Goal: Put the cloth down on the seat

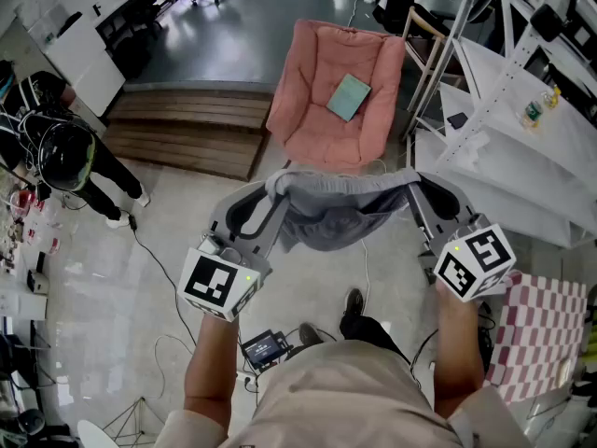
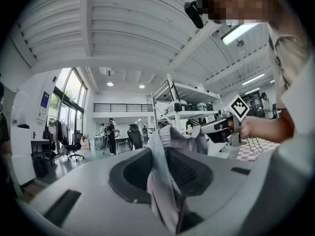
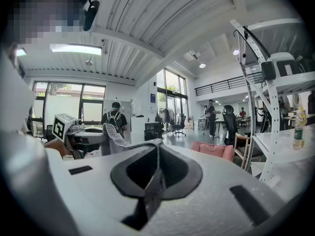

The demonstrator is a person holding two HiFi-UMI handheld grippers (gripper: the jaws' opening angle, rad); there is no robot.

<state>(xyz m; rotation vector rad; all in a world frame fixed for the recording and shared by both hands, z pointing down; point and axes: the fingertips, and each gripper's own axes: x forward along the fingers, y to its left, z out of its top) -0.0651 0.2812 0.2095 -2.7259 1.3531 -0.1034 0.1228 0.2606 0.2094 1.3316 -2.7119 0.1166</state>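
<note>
The step in hand looks like the carry: the cloth is up in the air and not yet at the seat (image 1: pixel 312 63), a pink cushioned chair that stands ahead of the person. On the near side of the seat and towards its left edge, the left gripper (image 1: pixel 272 190) is clamped on a thick fold of the grey cloth (image 1: pixel 340 215); its own view shows the fabric bunched between the jaws and hanging down. The cloth spans from there across the seat's near side, sagging in the middle above the floor, short of the seat's front edge. Towards the seat's right edge, the right gripper (image 1: pixel 416 185) pinches a thin edge of the same cloth, jaws nearly together. A flat teal thing (image 1: pixel 349 97), perhaps a notebook, lies on the seat's cushion. The next move probably calls for both grippers to go forward together over the seat, come down until the cloth rests on the cushion, then let go; the cloth may land on the teal thing.
</note>
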